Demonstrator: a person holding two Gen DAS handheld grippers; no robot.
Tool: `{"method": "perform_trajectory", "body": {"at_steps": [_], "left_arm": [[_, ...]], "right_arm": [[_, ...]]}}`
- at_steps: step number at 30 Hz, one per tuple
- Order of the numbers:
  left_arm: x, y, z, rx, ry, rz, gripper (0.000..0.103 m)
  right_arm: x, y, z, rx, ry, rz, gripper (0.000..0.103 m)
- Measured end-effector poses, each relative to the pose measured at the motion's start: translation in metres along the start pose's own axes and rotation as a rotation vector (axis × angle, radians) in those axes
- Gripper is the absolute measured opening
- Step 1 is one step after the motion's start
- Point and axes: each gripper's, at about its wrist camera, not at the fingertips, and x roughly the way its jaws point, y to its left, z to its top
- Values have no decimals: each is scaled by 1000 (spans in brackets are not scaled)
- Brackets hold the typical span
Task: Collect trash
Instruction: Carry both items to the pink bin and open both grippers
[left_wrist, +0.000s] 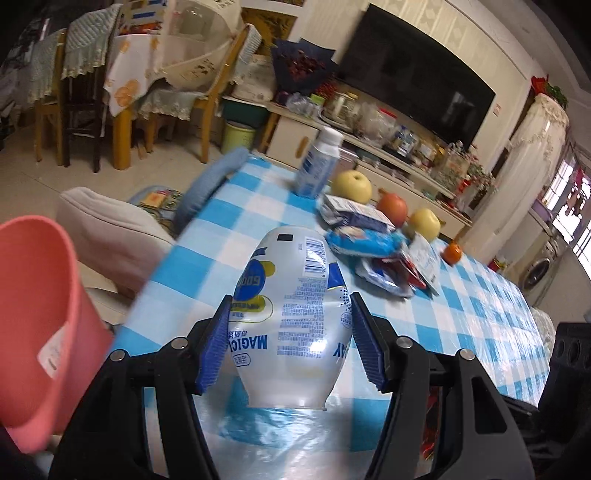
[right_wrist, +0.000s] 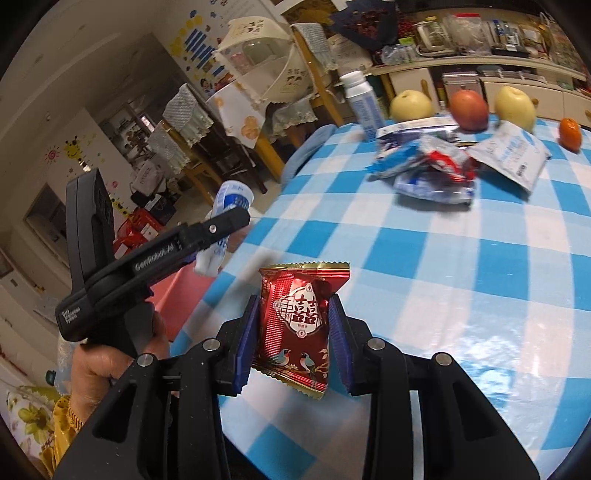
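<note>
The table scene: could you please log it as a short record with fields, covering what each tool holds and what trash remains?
left tool: shut on white bottle, held off the table
right tool: shut on red snack packet
bin: pink bin, at the left of the left wrist view
remaining trash: wrapper pile, upright blue-and-white bottle
not trash: two pears, apple, orange
surface: blue checked tablecloth

Wrappers (right_wrist: 428, 166) before fruit (right_wrist: 469, 110) on table (right_wrist: 461, 280)
</note>
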Motion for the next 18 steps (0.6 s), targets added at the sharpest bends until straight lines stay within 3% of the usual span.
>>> {"method": "perform_trajectory", "body": {"at_steps": [8, 18], "left_arm": [[-43, 57, 23, -70, -83, 122, 62], [-78, 142, 36, -198, -131, 278, 62]], "right_arm": [[31, 73, 12, -70, 14, 71, 38], [90, 164, 34, -193, 58, 152, 38]]}}
